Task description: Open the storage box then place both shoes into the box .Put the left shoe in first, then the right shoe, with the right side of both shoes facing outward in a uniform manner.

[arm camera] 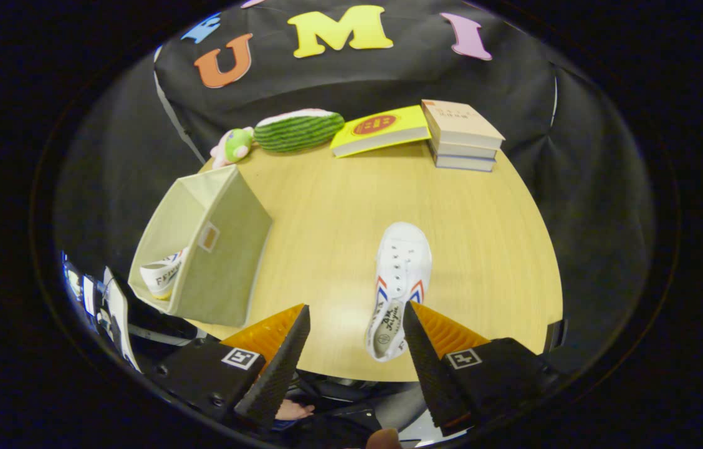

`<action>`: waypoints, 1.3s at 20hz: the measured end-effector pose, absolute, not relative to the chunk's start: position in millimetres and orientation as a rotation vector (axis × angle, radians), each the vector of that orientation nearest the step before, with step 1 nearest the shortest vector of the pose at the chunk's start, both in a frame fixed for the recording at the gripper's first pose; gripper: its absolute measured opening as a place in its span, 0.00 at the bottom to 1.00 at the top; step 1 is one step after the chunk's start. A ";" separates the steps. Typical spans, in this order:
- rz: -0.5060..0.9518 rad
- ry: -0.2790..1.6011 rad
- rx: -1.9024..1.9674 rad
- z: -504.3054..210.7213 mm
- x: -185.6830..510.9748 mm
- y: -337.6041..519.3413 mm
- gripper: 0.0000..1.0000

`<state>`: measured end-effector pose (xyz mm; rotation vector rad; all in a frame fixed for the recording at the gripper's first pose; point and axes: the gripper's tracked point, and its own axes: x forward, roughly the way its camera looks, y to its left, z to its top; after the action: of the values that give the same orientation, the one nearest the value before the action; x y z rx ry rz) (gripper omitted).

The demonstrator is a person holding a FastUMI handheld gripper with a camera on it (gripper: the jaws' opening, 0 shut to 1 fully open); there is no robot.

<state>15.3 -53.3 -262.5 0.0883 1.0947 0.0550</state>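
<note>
Hanging above the near edge of the table (pixel 339 206), the claw (pixel 356 312) stood released, its two fingers spread wide with nothing pressed between them. A white shoe (pixel 398 287) with red and blue stripes lay on the table, its heel end reaching into the gap between the fingers, close against the right finger, and its toe pointing away. Left of the shoe, and just beyond the left finger, the storage box (pixel 214 249) of pale green fabric sat at the table's near left corner, tipped so its open mouth faced left; a second white shoe (pixel 164 274) showed inside that opening. Beyond the shoe, at the table's far side, lay a yellow book (pixel 382 130), with a stack of books (pixel 460 137) just to its right. Left of the yellow book rested a watermelon-patterned plush (pixel 298 130), and a small green and pink toy (pixel 233 146) touched its left end.
</note>
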 end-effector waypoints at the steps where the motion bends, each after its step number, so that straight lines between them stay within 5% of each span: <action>1: 0.034 1.110 0.103 -270.4 16.5 -65.7 0.93; 10: -0.032 1.276 0.257 -362.7 21.9 -107.5 0.87; 15: -0.017 1.334 0.380 -380.5 25.6 -92.6 0.49; 20: -0.049 1.299 0.352 -378.0 26.6 -98.2 0.27; 21: -0.055 1.292 0.366 -377.7 28.3 -98.5 0.16; 26: -0.046 1.313 0.554 -361.3 20.6 -73.0 0.08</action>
<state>20.6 -73.0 -361.3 0.5539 1.3131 -0.0463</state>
